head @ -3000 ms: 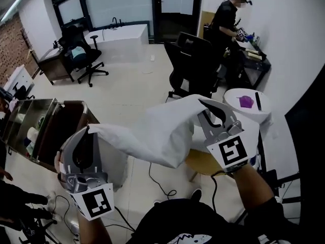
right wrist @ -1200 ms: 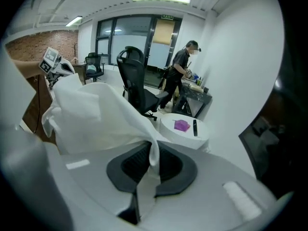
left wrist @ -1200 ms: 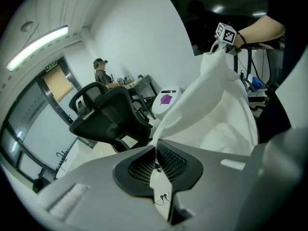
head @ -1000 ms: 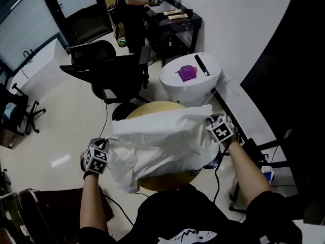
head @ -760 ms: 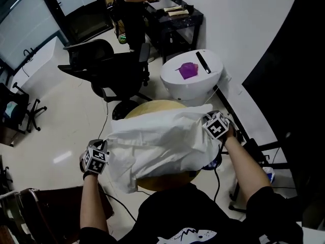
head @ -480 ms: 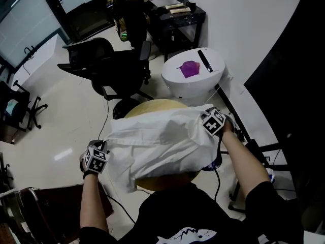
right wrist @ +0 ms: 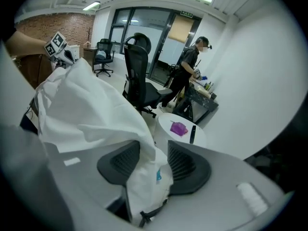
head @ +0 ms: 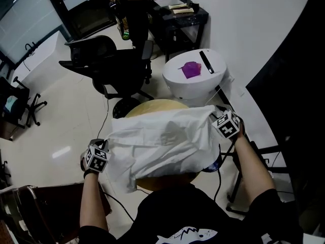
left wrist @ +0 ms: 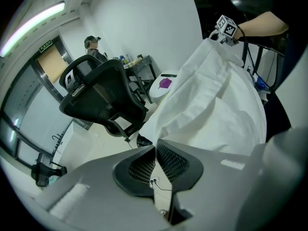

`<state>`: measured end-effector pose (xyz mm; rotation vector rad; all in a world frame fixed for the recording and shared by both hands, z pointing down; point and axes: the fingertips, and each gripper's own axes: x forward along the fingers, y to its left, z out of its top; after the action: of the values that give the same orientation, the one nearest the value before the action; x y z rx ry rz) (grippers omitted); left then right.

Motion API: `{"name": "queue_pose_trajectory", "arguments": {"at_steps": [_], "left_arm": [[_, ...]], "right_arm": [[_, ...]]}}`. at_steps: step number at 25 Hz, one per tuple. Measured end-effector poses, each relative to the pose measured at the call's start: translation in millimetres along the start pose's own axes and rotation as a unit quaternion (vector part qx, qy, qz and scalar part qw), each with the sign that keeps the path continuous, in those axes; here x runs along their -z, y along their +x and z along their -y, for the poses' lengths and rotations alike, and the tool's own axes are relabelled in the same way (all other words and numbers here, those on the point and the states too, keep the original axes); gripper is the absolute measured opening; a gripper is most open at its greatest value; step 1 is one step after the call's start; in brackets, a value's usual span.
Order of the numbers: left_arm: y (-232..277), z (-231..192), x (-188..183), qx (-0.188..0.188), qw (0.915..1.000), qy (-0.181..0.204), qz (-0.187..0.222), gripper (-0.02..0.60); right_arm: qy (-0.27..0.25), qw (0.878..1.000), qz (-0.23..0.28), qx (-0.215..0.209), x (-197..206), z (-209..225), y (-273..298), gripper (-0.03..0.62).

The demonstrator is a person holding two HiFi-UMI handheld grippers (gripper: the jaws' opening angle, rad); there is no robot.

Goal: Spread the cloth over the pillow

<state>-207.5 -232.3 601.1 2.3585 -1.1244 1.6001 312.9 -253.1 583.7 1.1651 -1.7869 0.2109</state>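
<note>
I am pinching an edge of the white fabric cloth (head: 162, 141) in my left claw (left wrist: 155, 148); my right claw (right wrist: 153, 148) has just been opening, cloth hanging loose between its jaws.

Both forearms reach forward and down, the left gripper (left wrist: 155, 147) with its jaws pinched shut on an edge of the cloth (head: 162, 141), the right gripper (right wrist: 153, 159) with its jaws just opened wide, cloth hanging loose between them.
</note>
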Motion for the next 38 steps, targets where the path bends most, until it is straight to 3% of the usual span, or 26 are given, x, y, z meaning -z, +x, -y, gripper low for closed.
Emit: {"name": "queue_pose_trajectory", "arguments": {"at_steps": [5, 8, 15, 19, 23, 26, 32, 38], "left_arm": [[2, 0, 3, 0.003, 1.0, -0.002, 0.007, 0.005], [-1, 3, 3, 0.006, 0.9999, -0.001, 0.01, 0.005], [-4, 5, 1, 0.006, 0.9995, 0.005, 0.029, 0.005], [-10, 7, -1, 0.004, 0.9992, 0.006, 0.039, 0.005], [-12, 9, 0, 0.004, 0.999, 0.007, 0.044, 0.005], [-16, 8, 2, 0.001, 0.9989, 0.003, 0.047, 0.005], [-21, 4, 2, -0.002, 0.9986, -0.001, 0.053, 0.005], [-26, 3, 2, -0.004, 0.9984, -0.001, 0.057, 0.005]], "right_arm": [[0.047, 0.998, 0.002, -0.034, 13, 10, -28, 0.196], [0.082, 0.994, 0.041, -0.055, 1, -1, -54, 0.196], [-0.023, 0.983, 0.141, -0.114, -70, -104, -105, 0.193], [-0.055, 0.977, 0.146, -0.147, -86, -164, -96, 0.19], [-0.065, 0.977, 0.114, -0.167, -81, -203, -67, 0.19], [-0.079, 0.982, 0.081, -0.152, -71, -213, -39, 0.196], [-0.138, 0.986, 0.058, -0.07, -67, -206, -10, 0.225], [-0.138, 0.987, 0.062, -0.049, -69, -187, -16, 0.208]]}}
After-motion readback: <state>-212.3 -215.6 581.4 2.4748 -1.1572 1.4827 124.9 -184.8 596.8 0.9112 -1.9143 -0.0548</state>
